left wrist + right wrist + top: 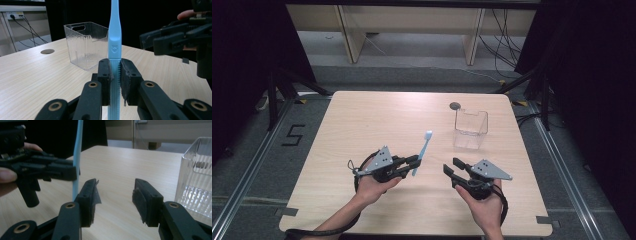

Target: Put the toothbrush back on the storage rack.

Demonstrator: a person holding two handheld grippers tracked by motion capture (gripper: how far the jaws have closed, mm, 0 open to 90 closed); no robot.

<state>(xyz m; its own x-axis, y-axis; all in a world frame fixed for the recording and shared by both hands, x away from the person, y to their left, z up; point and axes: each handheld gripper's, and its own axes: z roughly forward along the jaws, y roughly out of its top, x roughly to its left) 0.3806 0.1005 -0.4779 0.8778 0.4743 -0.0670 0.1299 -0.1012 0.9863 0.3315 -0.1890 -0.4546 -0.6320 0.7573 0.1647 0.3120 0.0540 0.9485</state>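
Overhead, toothbrush [422, 151] bristles beyond left gripper [416, 162]

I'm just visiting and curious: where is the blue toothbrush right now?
The toothbrush is clamped by its handle in the left gripper, near the table's middle in the high view, with the clear plastic bin beyond it to the right.

Light-blue toothbrush [114, 42], clear ribbed bin [470, 130], pale woodgrain table [362, 120].

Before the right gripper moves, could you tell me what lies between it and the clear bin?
Only bare table, per the high view, separates the right gripper from the clear bin.
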